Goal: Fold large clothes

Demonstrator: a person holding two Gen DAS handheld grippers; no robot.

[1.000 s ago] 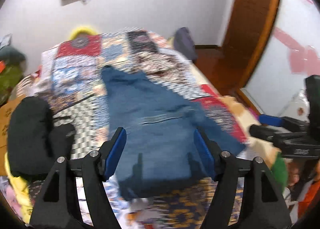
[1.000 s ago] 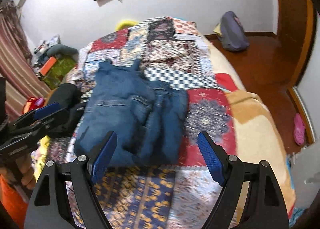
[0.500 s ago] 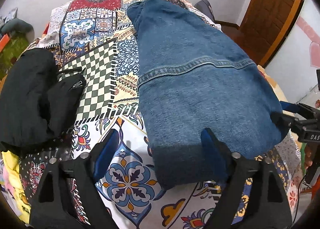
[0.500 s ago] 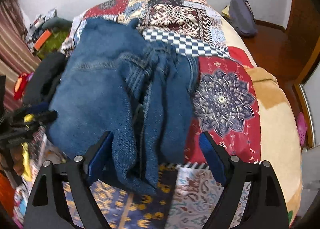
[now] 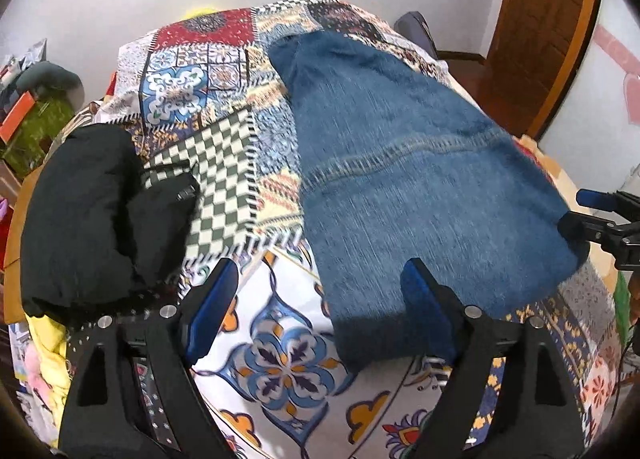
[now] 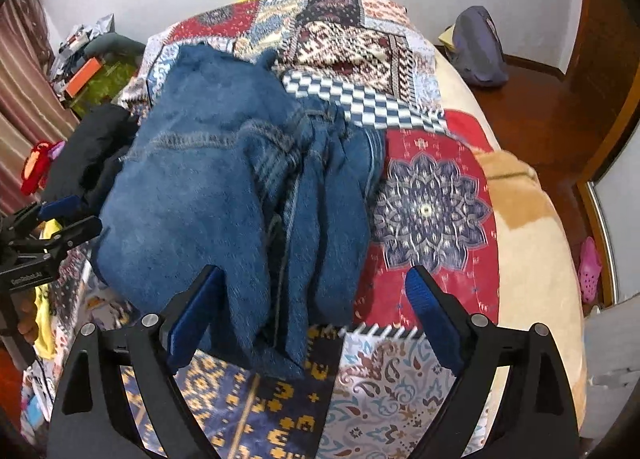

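A pair of blue jeans (image 5: 404, 179) lies folded lengthwise on the patchwork bedspread (image 5: 208, 71), near end toward me. In the right wrist view the jeans (image 6: 224, 195) show bunched folds on their right side. My left gripper (image 5: 316, 307) is open and empty, its right finger over the jeans' near edge. My right gripper (image 6: 316, 319) is open and empty, the jeans' near end lying between its fingers. Each gripper shows at the edge of the other's view: the right one (image 5: 600, 215) at the jeans' right corner, the left one (image 6: 52, 227) at the left.
A black garment (image 5: 92, 211) lies piled at the bed's left edge. A yellow item (image 5: 48, 355) sits below it. Clutter and a green box (image 6: 100, 79) stand left of the bed. A purple bag (image 6: 480, 51) sits on the wooden floor by the door (image 5: 548, 27).
Both grippers dropped toward the bed and closed in on the jeans' near end, then pulled back slightly. Both stayed open. The jeans have not visibly shifted.
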